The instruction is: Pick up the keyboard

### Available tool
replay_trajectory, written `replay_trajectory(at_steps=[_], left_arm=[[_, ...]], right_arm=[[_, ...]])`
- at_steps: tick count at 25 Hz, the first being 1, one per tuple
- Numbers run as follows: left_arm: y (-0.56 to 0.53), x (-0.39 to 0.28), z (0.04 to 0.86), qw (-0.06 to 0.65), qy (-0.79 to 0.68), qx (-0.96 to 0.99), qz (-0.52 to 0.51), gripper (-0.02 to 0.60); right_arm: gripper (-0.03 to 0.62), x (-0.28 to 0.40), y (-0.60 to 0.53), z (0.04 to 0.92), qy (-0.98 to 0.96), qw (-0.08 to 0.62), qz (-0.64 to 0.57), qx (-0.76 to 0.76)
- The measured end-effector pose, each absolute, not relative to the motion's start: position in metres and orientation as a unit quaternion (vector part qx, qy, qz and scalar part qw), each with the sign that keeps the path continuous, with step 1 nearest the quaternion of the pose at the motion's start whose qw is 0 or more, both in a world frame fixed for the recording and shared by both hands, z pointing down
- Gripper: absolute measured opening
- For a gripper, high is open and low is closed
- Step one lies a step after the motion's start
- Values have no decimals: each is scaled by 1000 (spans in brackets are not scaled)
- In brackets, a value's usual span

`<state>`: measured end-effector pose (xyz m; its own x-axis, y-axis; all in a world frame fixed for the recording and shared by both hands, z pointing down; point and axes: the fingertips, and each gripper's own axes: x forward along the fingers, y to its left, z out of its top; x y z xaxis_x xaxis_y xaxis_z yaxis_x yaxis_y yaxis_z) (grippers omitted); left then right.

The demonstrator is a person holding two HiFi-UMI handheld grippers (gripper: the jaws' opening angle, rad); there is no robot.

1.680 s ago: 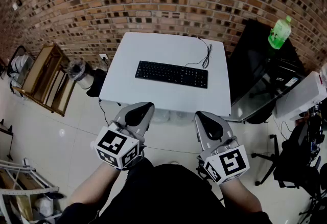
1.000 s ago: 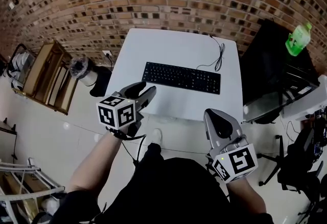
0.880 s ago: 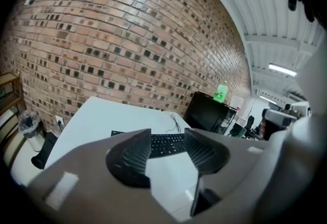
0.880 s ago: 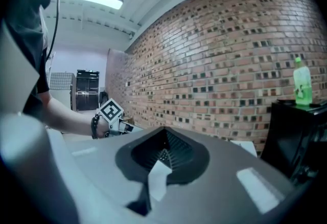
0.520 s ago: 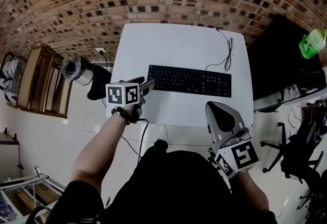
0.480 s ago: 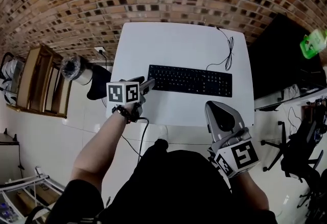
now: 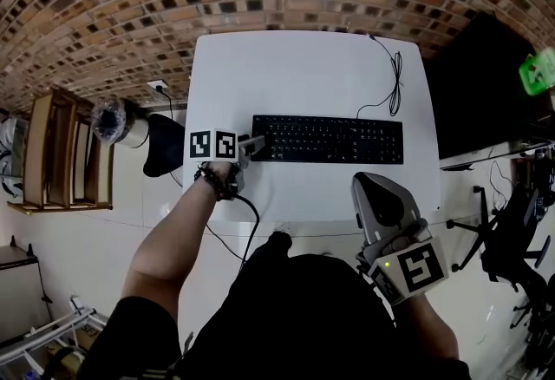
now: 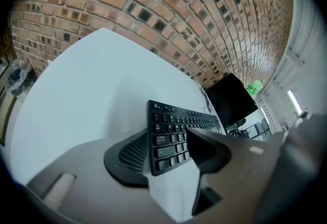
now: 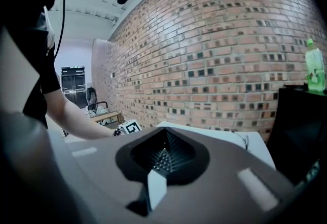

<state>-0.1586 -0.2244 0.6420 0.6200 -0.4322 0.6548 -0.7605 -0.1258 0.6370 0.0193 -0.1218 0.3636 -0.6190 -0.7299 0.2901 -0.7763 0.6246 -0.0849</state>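
A black keyboard (image 7: 328, 140) lies across the white table (image 7: 303, 66), and its cable (image 7: 390, 83) runs to the far edge. My left gripper (image 7: 251, 144) is low at the keyboard's left end. In the left gripper view its jaws are opening, and the left end of the keyboard (image 8: 173, 131) lies between the left gripper's (image 8: 171, 154) fingers without being pressed. My right gripper (image 7: 381, 205) hovers shut at the table's near edge, below the keyboard's right half. In the right gripper view the right gripper (image 9: 163, 159) holds nothing.
A brick wall stands behind the table. To the right, a green bottle (image 7: 542, 70) stands on a black cabinet (image 7: 486, 83), and an office chair (image 7: 512, 231) is nearer. To the left, a wooden shelf (image 7: 61, 153) and a bagged object (image 7: 113, 122) rest on the floor.
My left gripper has come forward and down from in front of the table to the keyboard's left end. My right gripper has moved up to the table's near edge.
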Motion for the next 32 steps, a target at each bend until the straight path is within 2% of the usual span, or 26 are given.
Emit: replay_trajectory(at_steps=[12, 15, 17, 32], left_arm=[[-231, -149, 663, 577, -339, 730, 139, 230], [-231, -152, 667, 576, -341, 728, 150, 193], [-231, -156, 670, 572, -351, 723, 162, 121], [-224, -149, 593, 560, -351, 741, 119, 81]], right_arm=[[2, 16, -131, 368, -882, 123, 106, 442], [2, 16, -131, 369, -882, 124, 106, 443], [2, 15, -132, 368, -881, 124, 105, 443], [2, 17, -132, 372, -884, 116, 113, 438]])
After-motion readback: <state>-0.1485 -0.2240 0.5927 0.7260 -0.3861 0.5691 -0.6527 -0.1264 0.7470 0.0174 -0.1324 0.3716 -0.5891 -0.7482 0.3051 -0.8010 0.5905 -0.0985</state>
